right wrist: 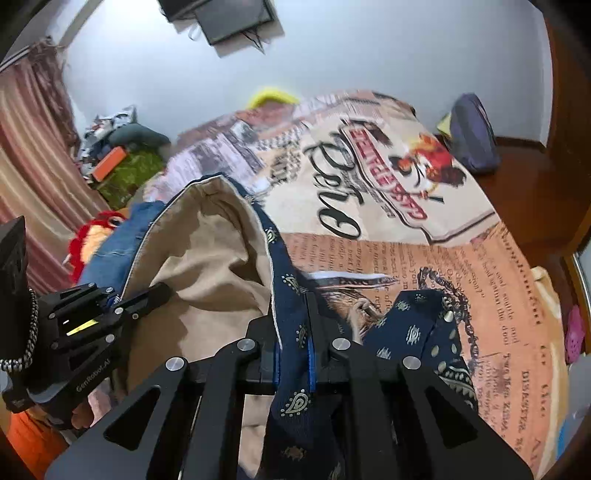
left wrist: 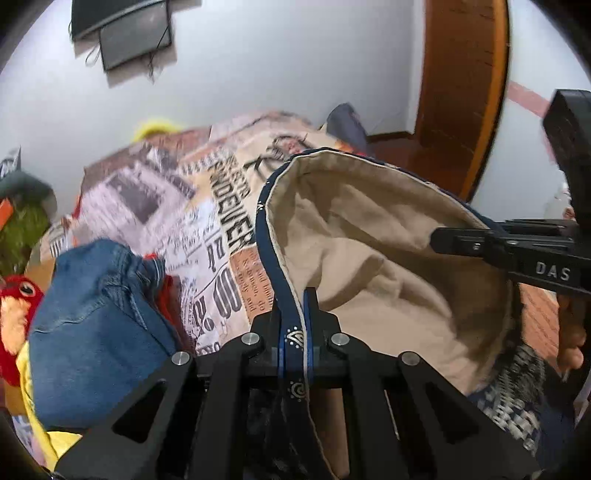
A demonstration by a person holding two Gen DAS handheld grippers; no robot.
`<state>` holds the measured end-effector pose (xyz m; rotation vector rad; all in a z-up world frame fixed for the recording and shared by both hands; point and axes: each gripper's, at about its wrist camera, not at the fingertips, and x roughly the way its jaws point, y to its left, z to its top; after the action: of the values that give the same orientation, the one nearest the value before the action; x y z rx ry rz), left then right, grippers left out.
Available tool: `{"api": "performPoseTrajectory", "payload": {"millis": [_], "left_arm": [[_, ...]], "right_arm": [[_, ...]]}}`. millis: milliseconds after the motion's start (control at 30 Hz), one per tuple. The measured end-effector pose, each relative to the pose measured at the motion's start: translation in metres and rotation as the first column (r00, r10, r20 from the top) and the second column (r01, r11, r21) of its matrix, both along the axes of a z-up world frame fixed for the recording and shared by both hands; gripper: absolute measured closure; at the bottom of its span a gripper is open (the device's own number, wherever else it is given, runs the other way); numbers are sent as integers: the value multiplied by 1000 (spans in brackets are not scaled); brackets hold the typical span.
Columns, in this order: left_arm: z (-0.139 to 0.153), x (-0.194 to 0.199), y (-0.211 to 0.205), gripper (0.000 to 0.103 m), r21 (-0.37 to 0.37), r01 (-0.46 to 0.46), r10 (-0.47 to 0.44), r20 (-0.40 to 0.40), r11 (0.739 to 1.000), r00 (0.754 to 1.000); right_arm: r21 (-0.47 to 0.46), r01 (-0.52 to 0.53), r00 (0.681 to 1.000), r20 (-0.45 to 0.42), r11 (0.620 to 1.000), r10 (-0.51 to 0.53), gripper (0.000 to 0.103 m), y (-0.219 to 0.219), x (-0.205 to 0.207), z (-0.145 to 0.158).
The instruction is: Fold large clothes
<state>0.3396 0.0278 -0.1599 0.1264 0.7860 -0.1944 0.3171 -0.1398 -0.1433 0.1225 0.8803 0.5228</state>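
A navy garment (left wrist: 369, 236) with a pale paisley print and a beige inner lining hangs between both grippers above the bed. My left gripper (left wrist: 295, 314) is shut on its navy hem, which runs straight through the closed jaws. My right gripper (right wrist: 293, 314) is shut on another stretch of the same garment's (right wrist: 207, 258) hem. Each gripper shows in the other's view: the right gripper (left wrist: 443, 236) at the right edge of the left wrist view, the left gripper (right wrist: 162, 291) at the left of the right wrist view. More navy cloth (right wrist: 417, 332) droops onto the bed.
A bedspread (right wrist: 443, 266) printed like old newspapers covers the bed. Folded blue jeans (left wrist: 96, 325), yellow cloth (left wrist: 33, 406) and a red plush toy (left wrist: 18, 295) lie at the left. A dark pillow (right wrist: 472, 133), a wooden door (left wrist: 465, 74), a curtain (right wrist: 33, 166) and a wall-mounted screen (right wrist: 236, 14) surround it.
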Motion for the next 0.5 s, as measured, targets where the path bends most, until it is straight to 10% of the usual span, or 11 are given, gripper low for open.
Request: {"api": "performPoseTrajectory", "payload": {"millis": [500], "left_arm": [[30, -100, -9, 96, -24, 44, -44, 1, 999, 999]], "right_arm": [[-69, -89, 996, -9, 994, 89, 94, -11, -83, 11]]}}
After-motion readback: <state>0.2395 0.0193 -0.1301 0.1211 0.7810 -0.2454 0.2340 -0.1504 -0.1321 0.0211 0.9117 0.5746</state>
